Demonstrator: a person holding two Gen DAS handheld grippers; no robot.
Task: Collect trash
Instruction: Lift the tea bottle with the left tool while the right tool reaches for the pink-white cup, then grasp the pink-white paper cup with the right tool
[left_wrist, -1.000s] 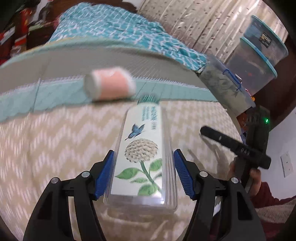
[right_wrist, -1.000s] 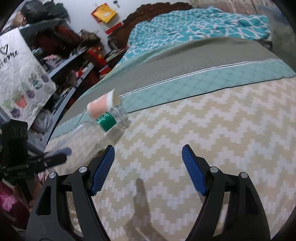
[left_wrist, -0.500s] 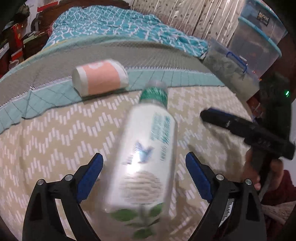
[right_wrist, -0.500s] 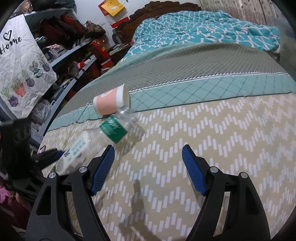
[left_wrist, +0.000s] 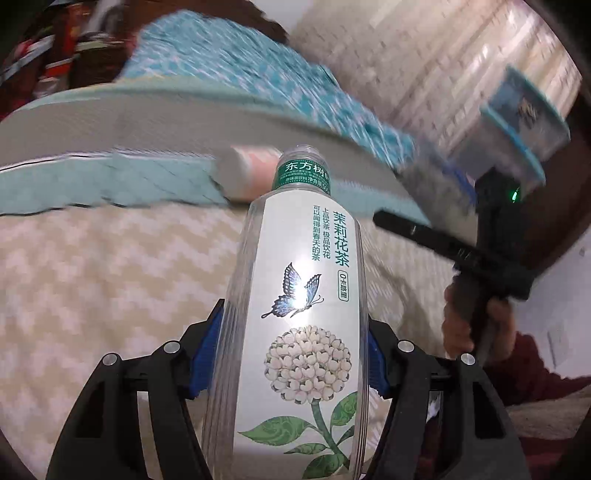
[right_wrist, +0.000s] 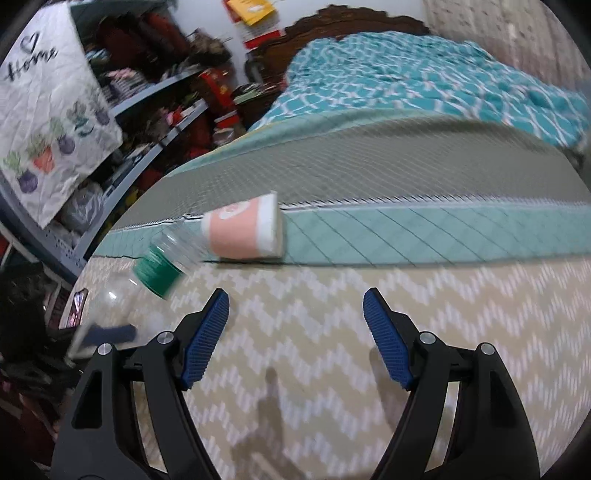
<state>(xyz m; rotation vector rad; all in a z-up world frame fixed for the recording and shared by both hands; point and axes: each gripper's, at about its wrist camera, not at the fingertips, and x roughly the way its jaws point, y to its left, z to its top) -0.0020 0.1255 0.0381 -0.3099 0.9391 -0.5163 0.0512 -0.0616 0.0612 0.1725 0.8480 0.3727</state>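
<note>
A clear plastic tea bottle (left_wrist: 299, 314) with a white flower label and a green neck band lies lengthwise between my left gripper's (left_wrist: 293, 332) blue pads. The jaws are closing and both pads press on its sides. It is held above the chevron bedspread (left_wrist: 110, 288). A pink-and-white paper cup (right_wrist: 243, 230) lies on its side at the teal mattress border, just beyond the bottle's mouth (right_wrist: 155, 273). My right gripper (right_wrist: 295, 299) stands open and empty over the bedspread, short of the cup. In the left wrist view the cup (left_wrist: 251, 173) is partly hidden by the bottle.
A hand (left_wrist: 476, 321) holds the right gripper at the bed's right edge. Stacked clear storage bins (left_wrist: 517, 122) stand beyond it. Cluttered shelves (right_wrist: 159, 110) and a hanging "Home" cloth (right_wrist: 48, 122) line the left. A teal patterned blanket (right_wrist: 406, 81) covers the far bed.
The left jaws spread while the bottle shifted loose between them, then came in on it again; the bottle now sits straight between the pads. The right gripper has drawn closer to the cup.
</note>
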